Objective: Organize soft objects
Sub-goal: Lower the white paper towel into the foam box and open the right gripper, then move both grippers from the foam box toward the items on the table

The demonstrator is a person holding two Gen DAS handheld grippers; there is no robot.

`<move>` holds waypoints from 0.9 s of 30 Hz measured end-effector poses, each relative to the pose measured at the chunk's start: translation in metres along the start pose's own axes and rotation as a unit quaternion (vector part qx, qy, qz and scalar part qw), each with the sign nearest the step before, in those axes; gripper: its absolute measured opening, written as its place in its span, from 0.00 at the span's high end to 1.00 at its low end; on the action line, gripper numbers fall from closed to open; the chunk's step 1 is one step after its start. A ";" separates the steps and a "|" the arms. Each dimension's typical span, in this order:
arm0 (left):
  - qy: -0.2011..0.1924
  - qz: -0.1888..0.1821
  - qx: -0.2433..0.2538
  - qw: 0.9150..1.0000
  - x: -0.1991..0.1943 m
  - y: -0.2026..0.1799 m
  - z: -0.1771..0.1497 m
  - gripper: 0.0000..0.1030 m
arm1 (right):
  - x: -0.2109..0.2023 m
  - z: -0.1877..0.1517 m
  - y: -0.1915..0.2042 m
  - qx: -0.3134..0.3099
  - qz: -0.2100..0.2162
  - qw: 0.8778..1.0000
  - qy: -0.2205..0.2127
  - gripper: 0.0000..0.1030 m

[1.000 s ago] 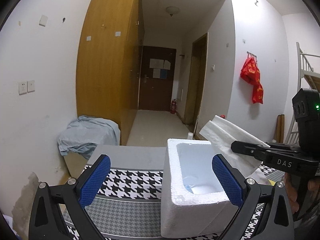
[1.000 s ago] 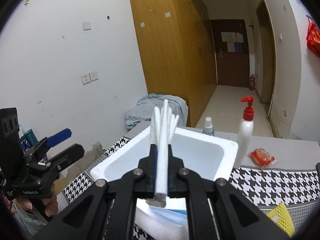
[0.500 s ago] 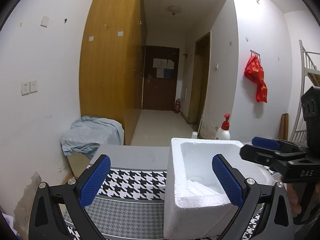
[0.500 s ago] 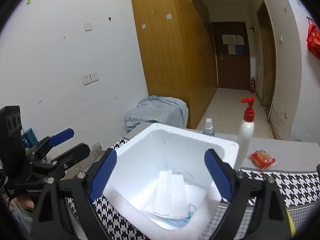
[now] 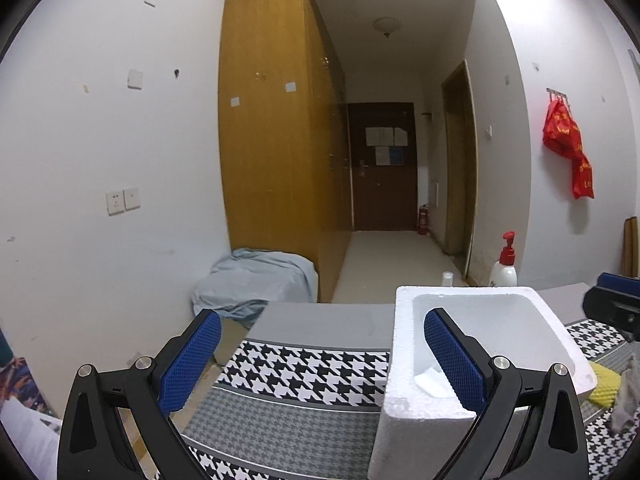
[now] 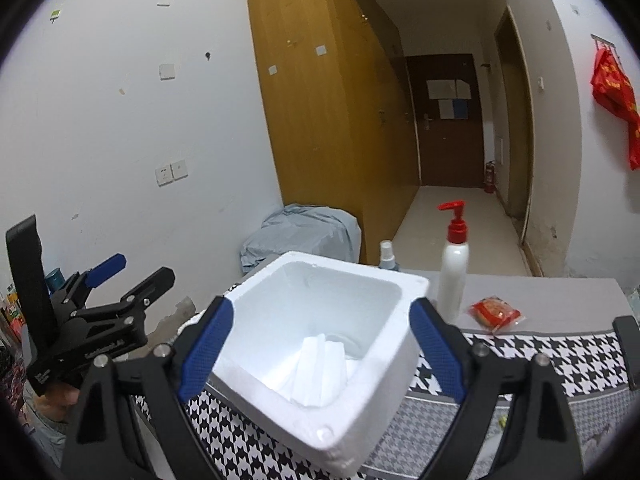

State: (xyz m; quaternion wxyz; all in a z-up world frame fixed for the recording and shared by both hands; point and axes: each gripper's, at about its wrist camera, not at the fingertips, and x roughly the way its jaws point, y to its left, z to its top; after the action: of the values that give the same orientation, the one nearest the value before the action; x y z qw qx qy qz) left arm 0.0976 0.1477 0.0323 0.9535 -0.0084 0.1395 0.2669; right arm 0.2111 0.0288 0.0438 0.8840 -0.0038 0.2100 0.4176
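On the houndstooth cloth [image 6: 532, 354] sits a white foam box [image 6: 362, 412]; folded white masks [image 6: 320, 368] lie inside on its floor. Right gripper [image 6: 320, 350] hangs just above the box, jaws spread wide, having just been opening, nothing between them. Left gripper [image 5: 322, 356] also gapes wide and empty at the box's left side. Behind the box stand a red-pump bottle [image 6: 452, 276] and small spray bottle [image 6: 387, 254]; a red snack packet [image 6: 494, 314] lies near the pump bottle.
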 end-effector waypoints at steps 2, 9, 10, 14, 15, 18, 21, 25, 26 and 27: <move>0.000 -0.009 -0.007 1.000 -0.003 0.000 0.001 0.01 | -0.005 -0.001 -0.003 0.003 -0.004 1.000 -0.003 0.10; -0.008 -0.030 -0.010 0.999 -0.019 -0.009 0.005 0.01 | -0.022 -0.004 -0.012 0.005 -0.016 1.000 -0.012 0.10; -0.009 -0.034 -0.011 0.999 -0.020 -0.010 0.005 0.01 | -0.025 -0.005 -0.014 0.006 -0.021 1.000 -0.014 0.10; -0.013 -0.044 -0.003 0.999 -0.025 -0.022 0.008 0.01 | -0.035 -0.007 -0.020 0.009 -0.031 0.999 -0.020 0.10; -0.014 -0.047 0.001 0.999 -0.025 -0.026 0.009 0.01 | -0.038 -0.007 -0.022 0.011 -0.034 0.999 -0.022 0.10; -0.017 -0.062 0.006 0.998 -0.028 -0.037 0.011 0.01 | -0.047 -0.009 -0.031 0.017 -0.047 0.998 -0.026 0.10; -0.022 -0.077 0.013 0.997 -0.031 -0.050 0.014 0.01 | -0.058 -0.012 -0.039 0.020 -0.059 0.998 -0.030 0.10; -0.024 -0.105 0.019 0.994 -0.035 -0.069 0.016 0.01 | -0.073 -0.017 -0.052 0.028 -0.081 0.996 -0.036 0.10; -0.024 -0.112 0.022 0.993 -0.037 -0.074 0.015 0.01 | -0.079 -0.018 -0.055 0.030 -0.088 0.995 -0.039 0.10; -0.025 -0.118 0.026 0.992 -0.038 -0.080 0.015 0.01 | -0.082 -0.019 -0.057 0.032 -0.092 0.994 -0.041 0.10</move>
State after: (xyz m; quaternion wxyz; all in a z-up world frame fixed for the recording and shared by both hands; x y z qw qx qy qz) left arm 0.1112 0.0610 0.0528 0.9815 0.0065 0.1203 0.1487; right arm 0.2006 -0.0722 0.0477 0.9263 0.0217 0.1857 0.3270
